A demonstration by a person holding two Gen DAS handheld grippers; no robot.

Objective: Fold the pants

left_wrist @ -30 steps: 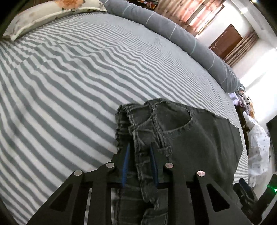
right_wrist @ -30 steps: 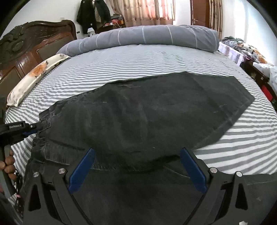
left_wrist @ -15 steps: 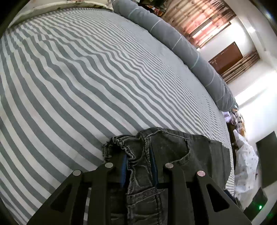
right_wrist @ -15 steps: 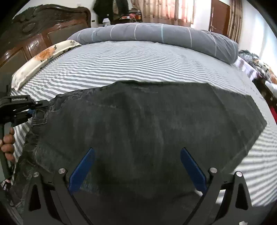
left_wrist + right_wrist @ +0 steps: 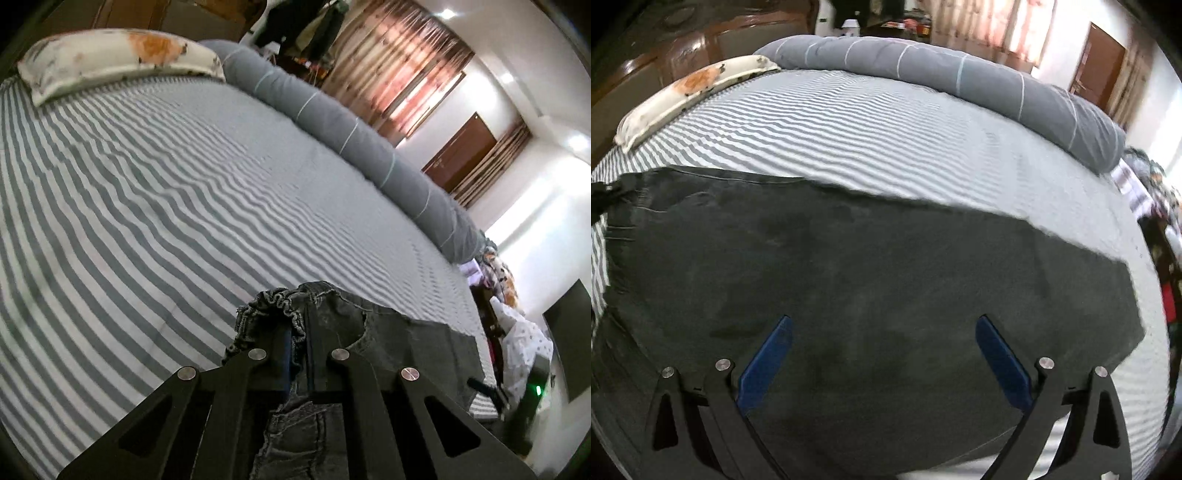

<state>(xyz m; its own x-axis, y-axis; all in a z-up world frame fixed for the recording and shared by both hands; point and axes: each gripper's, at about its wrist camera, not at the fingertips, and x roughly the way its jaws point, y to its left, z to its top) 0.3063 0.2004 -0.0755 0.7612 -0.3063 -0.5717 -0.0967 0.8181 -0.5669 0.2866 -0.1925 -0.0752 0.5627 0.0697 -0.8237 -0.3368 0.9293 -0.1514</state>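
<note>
Dark grey denim pants (image 5: 871, 280) lie spread across the striped bed, waist at the left, legs running right. My left gripper (image 5: 297, 343) is shut on the bunched elastic waistband (image 5: 273, 306) and holds it just above the sheet. Its black tip also shows at the left edge of the right wrist view (image 5: 602, 194). My right gripper (image 5: 882, 332) is wide open and empty, hovering over the middle of the pants, with its blue fingers (image 5: 768, 362) apart.
The striped sheet (image 5: 166, 206) covers the bed. A rolled grey duvet (image 5: 351, 133) lies along the far edge and a floral pillow (image 5: 110, 59) sits by the wooden headboard (image 5: 683, 48). Cluttered furniture (image 5: 517, 332) stands past the bed's right side.
My left gripper has lifted and pulled the waistband, so more bare sheet shows ahead. My right gripper has moved forward over the pants and stays open.
</note>
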